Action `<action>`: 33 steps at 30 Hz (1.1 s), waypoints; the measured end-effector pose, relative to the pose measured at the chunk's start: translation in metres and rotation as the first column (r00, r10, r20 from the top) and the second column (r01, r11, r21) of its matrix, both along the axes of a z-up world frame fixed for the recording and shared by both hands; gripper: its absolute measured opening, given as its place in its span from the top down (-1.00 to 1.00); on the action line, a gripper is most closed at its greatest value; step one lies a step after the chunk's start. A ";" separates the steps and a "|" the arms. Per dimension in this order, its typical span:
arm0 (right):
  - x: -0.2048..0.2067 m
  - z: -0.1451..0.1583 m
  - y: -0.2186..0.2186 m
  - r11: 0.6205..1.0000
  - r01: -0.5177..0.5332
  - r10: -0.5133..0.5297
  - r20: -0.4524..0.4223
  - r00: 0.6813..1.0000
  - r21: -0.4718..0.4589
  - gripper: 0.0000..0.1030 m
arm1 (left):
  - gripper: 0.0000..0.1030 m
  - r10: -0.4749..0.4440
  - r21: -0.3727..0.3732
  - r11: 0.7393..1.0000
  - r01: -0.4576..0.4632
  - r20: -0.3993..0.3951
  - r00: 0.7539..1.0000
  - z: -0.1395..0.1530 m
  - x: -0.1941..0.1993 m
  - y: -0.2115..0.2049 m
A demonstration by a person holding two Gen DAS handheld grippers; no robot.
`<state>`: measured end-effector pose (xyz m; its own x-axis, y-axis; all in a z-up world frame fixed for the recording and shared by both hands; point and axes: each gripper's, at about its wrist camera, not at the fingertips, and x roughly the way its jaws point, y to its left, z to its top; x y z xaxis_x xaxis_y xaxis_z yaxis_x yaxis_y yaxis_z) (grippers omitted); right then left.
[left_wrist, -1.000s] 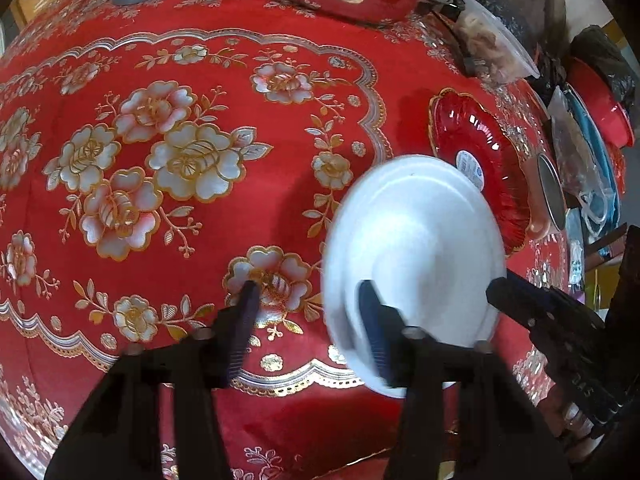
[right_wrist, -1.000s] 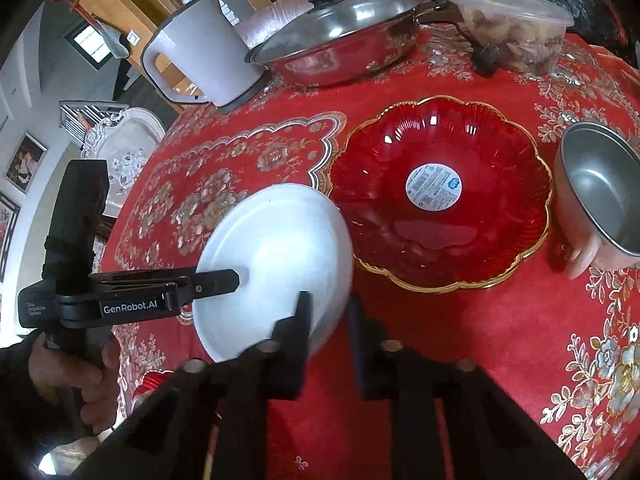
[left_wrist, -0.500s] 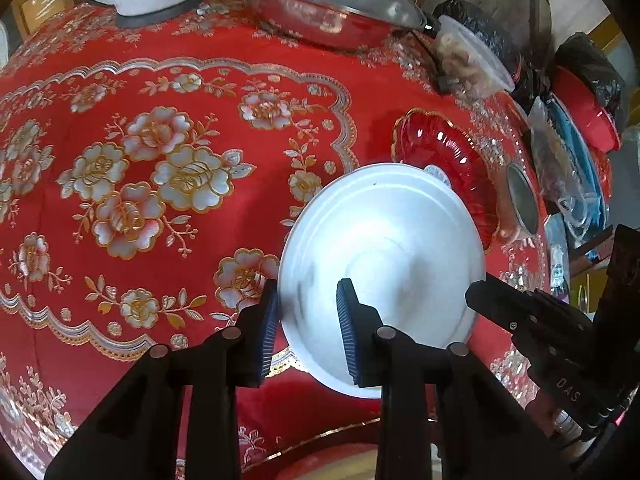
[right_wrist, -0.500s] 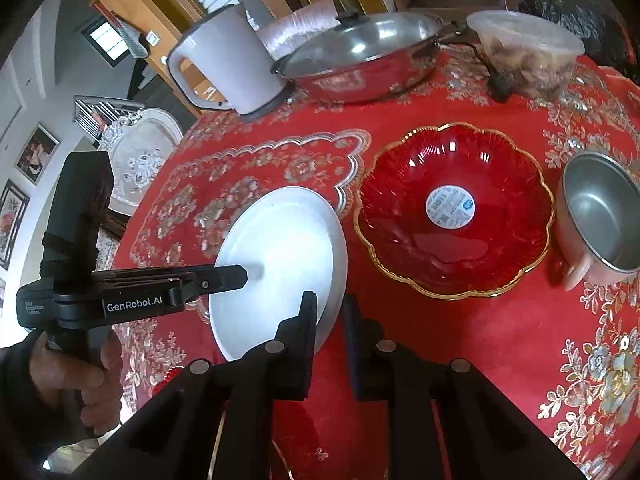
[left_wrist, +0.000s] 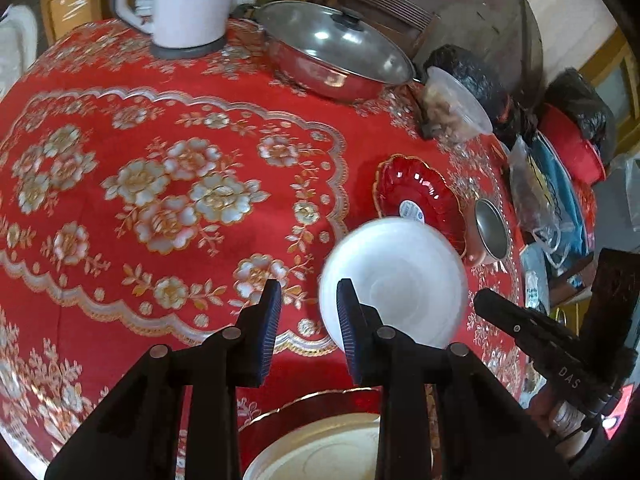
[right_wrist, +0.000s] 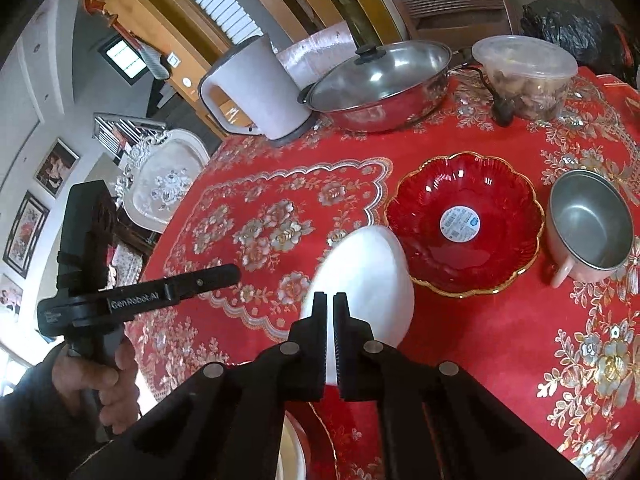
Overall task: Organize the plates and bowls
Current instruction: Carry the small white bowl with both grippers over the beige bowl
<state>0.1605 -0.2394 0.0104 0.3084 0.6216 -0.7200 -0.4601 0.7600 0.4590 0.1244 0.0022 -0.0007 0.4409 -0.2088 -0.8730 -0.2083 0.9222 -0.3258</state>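
Low in the centre of the right wrist view, the right claw point(right_wrist: 330, 312) pinches the near rim of the white plate point(right_wrist: 364, 276), its two fingers almost together with only the plate's edge between them. The plate is tilted up, off the red flowered surface point(right_wrist: 256, 216), its far edge just short of the red glass bowl point(right_wrist: 464, 224). A steel cup point(right_wrist: 588, 224) stands just right of that bowl.

In the left wrist view the left claw point(left_wrist: 306, 314) stands moderately wide and holds nothing; its right finger point(left_wrist: 346, 320) overlaps the plate's point(left_wrist: 396, 284) left rim in the picture, though contact cannot be told. To the left of the plate the cloth lies open, up to the white kettle point(left_wrist: 188, 4) and lidded pan point(left_wrist: 336, 56) at the top. At the bottom edge a second red dish point(left_wrist: 320, 404) carries a cream plate point(left_wrist: 316, 452).

Half a second ago the left claw was narrower, with the plate's rim in the gap between its fingers; it has since spread and drawn back, and the plate now sits higher and further right in its frame.
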 end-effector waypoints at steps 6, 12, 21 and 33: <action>0.001 -0.011 -0.020 0.995 0.087 -0.087 0.006 0.996 -0.041 0.83 | 0.49 0.013 0.000 1.000 -0.013 -0.031 0.999 -0.009 -0.012 0.003; 0.003 -0.018 -0.037 0.985 0.137 -0.132 0.049 0.990 -0.109 0.08 | 0.31 -0.041 0.022 0.999 0.042 -0.070 0.997 -0.029 -0.002 -0.003; 0.008 -0.050 -0.009 0.976 0.051 -0.046 0.028 0.999 -0.213 -0.03 | -0.16 -0.118 0.033 0.992 0.124 -0.148 0.982 -0.059 0.027 -0.022; 0.017 -0.067 -0.005 0.979 0.042 -0.054 -0.057 0.997 -0.202 0.82 | 0.72 -0.193 0.092 0.971 0.219 -0.231 0.953 -0.076 0.040 -0.053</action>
<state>0.1771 -0.2441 -0.0562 0.2854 0.4484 -0.8470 -0.3962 0.8599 0.3218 0.1644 -0.0510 -0.0771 0.1939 -0.1669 -0.9667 -0.0637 0.9812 -0.1821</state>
